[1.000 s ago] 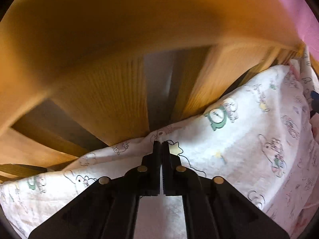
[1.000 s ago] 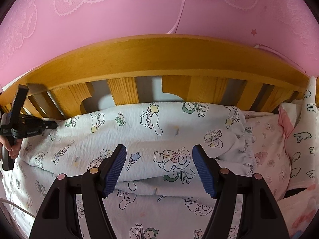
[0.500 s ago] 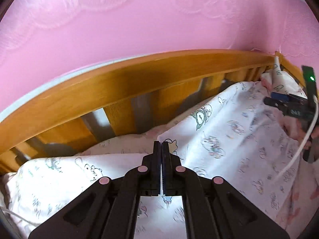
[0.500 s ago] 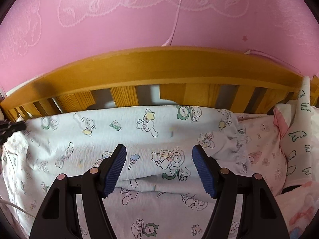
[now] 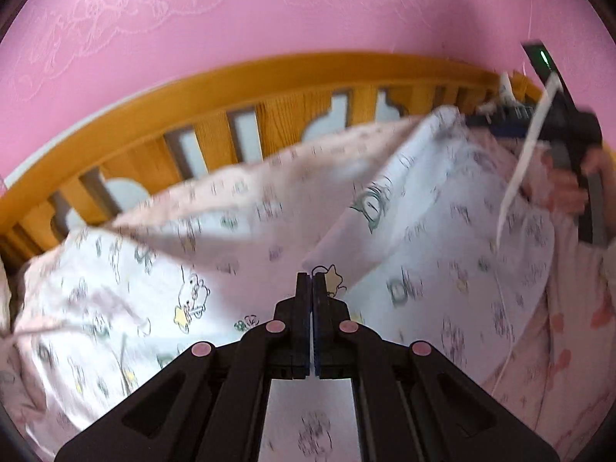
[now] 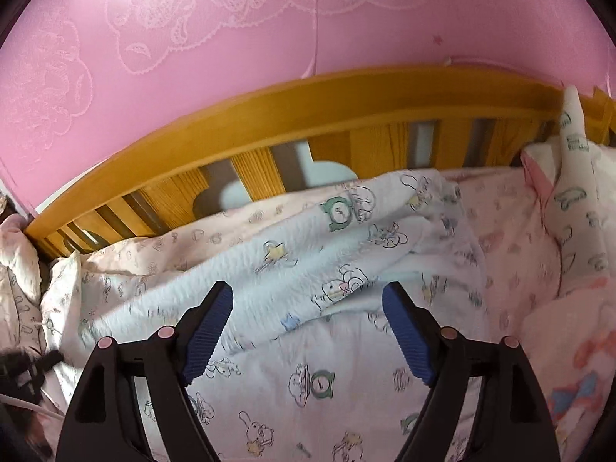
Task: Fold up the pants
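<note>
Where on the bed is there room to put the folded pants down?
Flattest free patch: the sheet in front of the right gripper, whose jaws are opening over it. Crowded: the lifted pants along the wooden rail, and the pillow at right.

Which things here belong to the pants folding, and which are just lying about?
Job:
pants
left gripper, shut on the pants
right gripper, jaws opening, gripping nothing

Lying about:
wooden bed rail
pink bedsheet
pink curtain
</note>
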Demonstrator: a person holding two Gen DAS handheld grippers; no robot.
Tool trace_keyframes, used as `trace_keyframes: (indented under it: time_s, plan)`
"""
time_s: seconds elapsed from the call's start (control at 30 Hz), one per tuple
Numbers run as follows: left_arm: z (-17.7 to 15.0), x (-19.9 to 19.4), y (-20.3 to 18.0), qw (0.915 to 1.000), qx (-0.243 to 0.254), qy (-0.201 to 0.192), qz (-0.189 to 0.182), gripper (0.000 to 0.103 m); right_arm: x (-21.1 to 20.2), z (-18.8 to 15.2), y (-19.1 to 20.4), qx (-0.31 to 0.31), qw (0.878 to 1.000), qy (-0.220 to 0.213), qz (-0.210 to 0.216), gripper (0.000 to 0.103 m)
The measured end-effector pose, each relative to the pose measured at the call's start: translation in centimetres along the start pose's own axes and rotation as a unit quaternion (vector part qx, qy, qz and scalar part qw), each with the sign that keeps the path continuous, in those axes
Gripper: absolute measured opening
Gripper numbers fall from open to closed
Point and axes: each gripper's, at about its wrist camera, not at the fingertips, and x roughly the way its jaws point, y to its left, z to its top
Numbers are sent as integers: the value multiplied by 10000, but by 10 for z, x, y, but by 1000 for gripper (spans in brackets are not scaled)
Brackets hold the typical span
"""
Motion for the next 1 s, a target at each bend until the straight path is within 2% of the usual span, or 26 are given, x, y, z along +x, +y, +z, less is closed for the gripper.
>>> trace_keyframes:
  time_s: [0.1,0.27,0.4,0.5,0.53,0.6,0.63,0.67,0.73,0.83,1.0]
  plan:
    - [-16,4,-4,9997,-123,189,-67,0,7,5,0,143,9997,126,-154,87]
    - [-34,9,-12,9994,9,339,-1,0,26,23,6,200,9982,192,-539,87]
    - [-39,7,-8,9987,-247,397,-182,0,54,51,-1,420,9914,338,-1194,87]
    - [-45,8,-10,9985,-231,464,-163,0,84,67,-11,546,9775,735,-1899,87]
    - [-47,9,-10,9983,-248,492,-176,0,92,69,-14,557,9753,802,-1981,83]
    - [-50,14,-9,9978,-293,562,-189,0,105,68,-22,546,9723,969,-2057,51]
    - [-50,15,-8,9977,-314,578,-189,0,112,66,-27,552,9711,1131,-2028,17]
    - [-51,14,-8,9976,-339,573,-196,0,112,62,-33,636,9708,1208,-1974,3]
    - [-51,10,-7,9979,-348,523,-188,0,97,53,-39,749,9742,951,-1906,3]
    - [-52,2,-5,9981,-394,455,-120,0,60,37,-34,476,9769,666,-1974,2]
    - [-61,-17,2,9969,-634,461,-7,0,-2,-5,-31,487,9733,558,-2174,2]
